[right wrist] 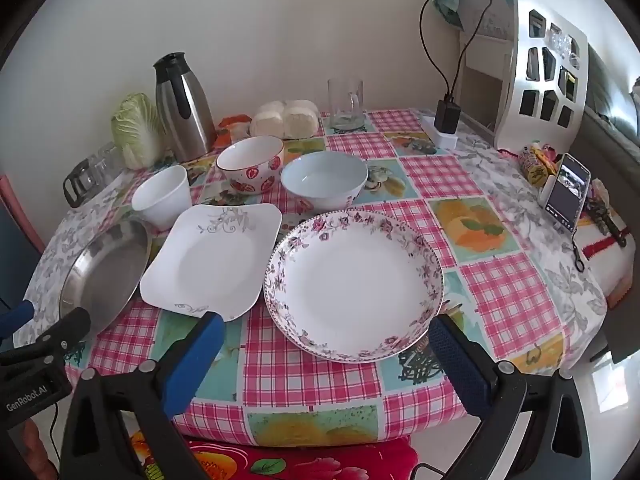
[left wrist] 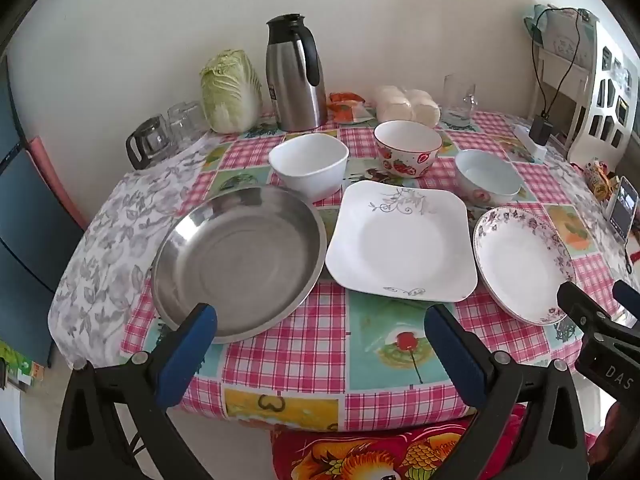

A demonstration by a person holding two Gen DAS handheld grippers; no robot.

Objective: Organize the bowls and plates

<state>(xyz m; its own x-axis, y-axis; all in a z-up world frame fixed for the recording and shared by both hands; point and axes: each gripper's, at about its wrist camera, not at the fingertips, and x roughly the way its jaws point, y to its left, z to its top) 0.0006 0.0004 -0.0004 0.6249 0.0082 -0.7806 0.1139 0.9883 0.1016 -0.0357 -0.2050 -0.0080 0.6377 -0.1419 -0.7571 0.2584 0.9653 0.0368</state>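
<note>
Three plates lie in a row near the table's front edge: a steel plate (left wrist: 240, 264) (right wrist: 106, 268) at the left, a square white plate (left wrist: 402, 240) (right wrist: 212, 260) in the middle, a round floral-rimmed plate (left wrist: 524, 262) (right wrist: 354, 284) at the right. Behind them stand a plain white bowl (left wrist: 310, 164) (right wrist: 162, 196), a strawberry bowl (left wrist: 408, 148) (right wrist: 250, 164) and a pale blue bowl (left wrist: 488, 176) (right wrist: 324, 180). My left gripper (left wrist: 320, 320) hovers open above the front edge, between the steel and square plates. My right gripper (right wrist: 326, 330) hangs open over the floral plate's near rim.
Along the wall stand a steel thermos jug (left wrist: 294, 76), a cabbage (left wrist: 230, 92), a bag of buns (left wrist: 406, 106), glass mugs (left wrist: 460, 98) and a glass pot (left wrist: 148, 146). A phone (right wrist: 566, 194) leans at the right edge beside a white shelf (right wrist: 540, 68). A red cushioned chair (left wrist: 380, 452) is under the front edge.
</note>
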